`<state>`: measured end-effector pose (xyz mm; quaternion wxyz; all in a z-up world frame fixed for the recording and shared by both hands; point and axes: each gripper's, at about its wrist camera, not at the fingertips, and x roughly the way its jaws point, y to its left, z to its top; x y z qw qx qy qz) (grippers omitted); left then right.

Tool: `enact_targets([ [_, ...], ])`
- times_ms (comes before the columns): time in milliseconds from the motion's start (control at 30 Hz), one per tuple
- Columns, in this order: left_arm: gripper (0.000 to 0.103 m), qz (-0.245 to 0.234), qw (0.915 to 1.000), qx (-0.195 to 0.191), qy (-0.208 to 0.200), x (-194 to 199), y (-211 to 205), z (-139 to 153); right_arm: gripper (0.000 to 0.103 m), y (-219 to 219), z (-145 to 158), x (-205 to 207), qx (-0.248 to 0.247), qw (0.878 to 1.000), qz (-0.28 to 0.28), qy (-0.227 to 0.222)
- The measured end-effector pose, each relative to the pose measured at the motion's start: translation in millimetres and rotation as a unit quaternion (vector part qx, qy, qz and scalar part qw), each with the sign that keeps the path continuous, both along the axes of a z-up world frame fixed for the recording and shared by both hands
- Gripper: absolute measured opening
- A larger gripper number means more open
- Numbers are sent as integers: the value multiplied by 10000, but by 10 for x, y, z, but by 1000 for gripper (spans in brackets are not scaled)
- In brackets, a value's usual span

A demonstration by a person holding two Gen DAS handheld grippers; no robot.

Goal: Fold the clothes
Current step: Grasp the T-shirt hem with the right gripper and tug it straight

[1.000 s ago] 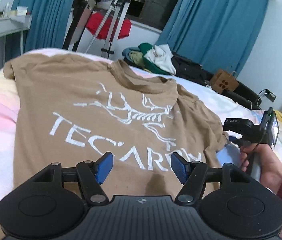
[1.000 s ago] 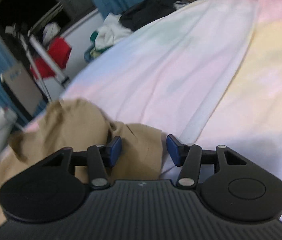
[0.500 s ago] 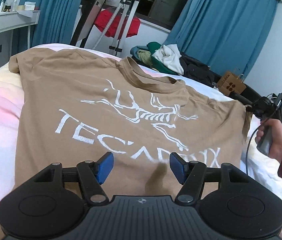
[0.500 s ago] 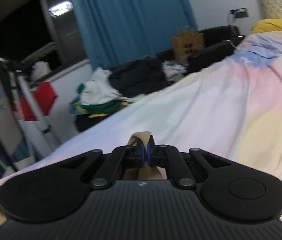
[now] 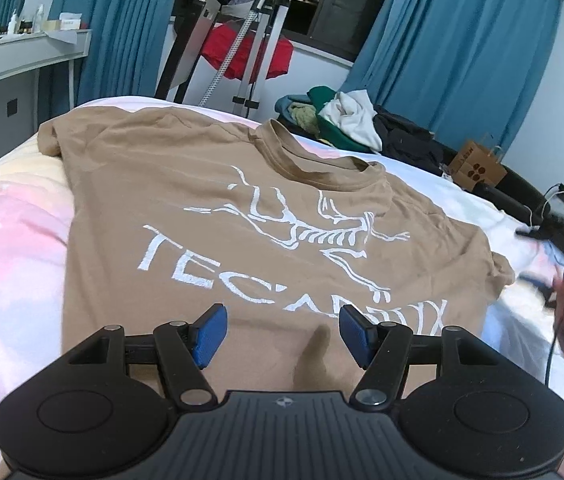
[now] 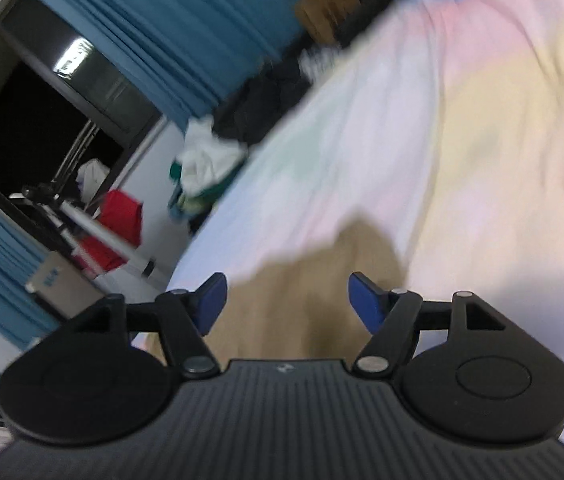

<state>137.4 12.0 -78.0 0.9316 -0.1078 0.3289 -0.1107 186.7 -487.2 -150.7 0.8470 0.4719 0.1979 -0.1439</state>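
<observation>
Since half a second ago your right gripper (image 6: pixel 283 300) has let go of the sleeve tip and its jaws now gape wide, empty. The tan T-shirt (image 5: pixel 242 216) fills mid-frame, spread flat and print up on the pastel bedsheet (image 5: pixel 10 240), no fold showing; all folds remain. Your left gripper (image 5: pixel 282 332), lower centre, hovers wide open, holding nothing.
</observation>
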Motion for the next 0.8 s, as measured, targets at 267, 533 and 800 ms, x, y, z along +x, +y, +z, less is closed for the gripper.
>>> enact_targets([
  [267,64,171,9998,-100,67,-19,46,-19,61,277,-417,59,494,9961,510,518],
  [533,64,249,9995,-173,52,41,38,-41,5,341,-93,-47,-375,9989,232,134],
  [800,64,213,9997,-126,36,17,37,-24,6,119,-333,-230,493,9988,54,7],
])
